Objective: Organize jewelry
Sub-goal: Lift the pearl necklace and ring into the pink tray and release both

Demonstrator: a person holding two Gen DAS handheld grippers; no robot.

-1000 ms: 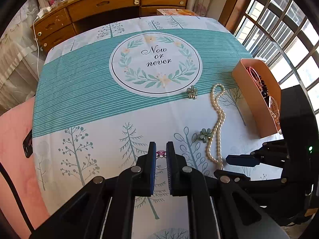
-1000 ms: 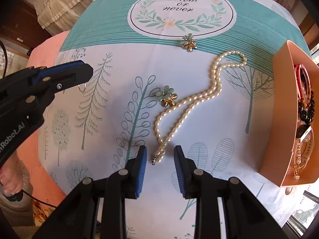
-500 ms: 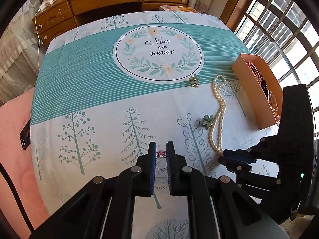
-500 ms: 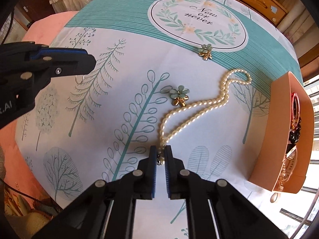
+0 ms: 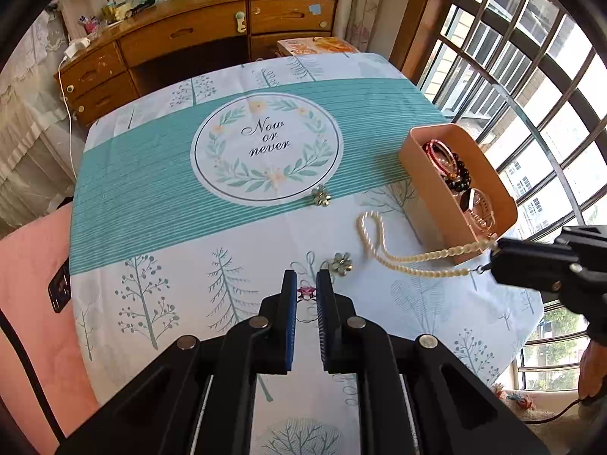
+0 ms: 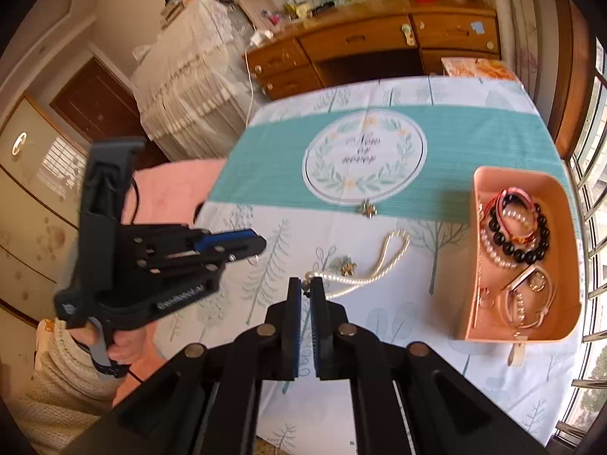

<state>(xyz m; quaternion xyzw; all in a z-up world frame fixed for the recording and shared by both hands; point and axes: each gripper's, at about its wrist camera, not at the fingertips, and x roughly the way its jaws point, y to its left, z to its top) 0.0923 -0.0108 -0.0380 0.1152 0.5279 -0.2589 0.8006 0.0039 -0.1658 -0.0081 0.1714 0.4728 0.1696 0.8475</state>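
My right gripper (image 6: 305,289) is shut on one end of the pearl necklace (image 6: 383,263) and holds that end up; the far loop (image 5: 370,227) still lies on the cloth. In the left wrist view the gripper (image 5: 493,259) shows at the right, beside the peach jewelry box (image 5: 428,185). My left gripper (image 5: 306,284) is shut on a ring with a pink stone (image 5: 305,292), just above the tablecloth. Two green flower brooches (image 5: 341,263) (image 5: 321,195) lie on the cloth. The box (image 6: 474,258) holds several bracelets and a watch.
The table with the teal and white cloth (image 5: 151,174) has its right edge near barred windows (image 5: 531,76). A wooden desk (image 5: 189,38) stands behind it. A pink cushion (image 5: 30,265) and a dark phone (image 5: 60,286) lie at the left edge.
My right gripper closed on the necklace's end and lifted it up and toward the box, dragging the strand. My left gripper stays shut on the ring and has risen a little.
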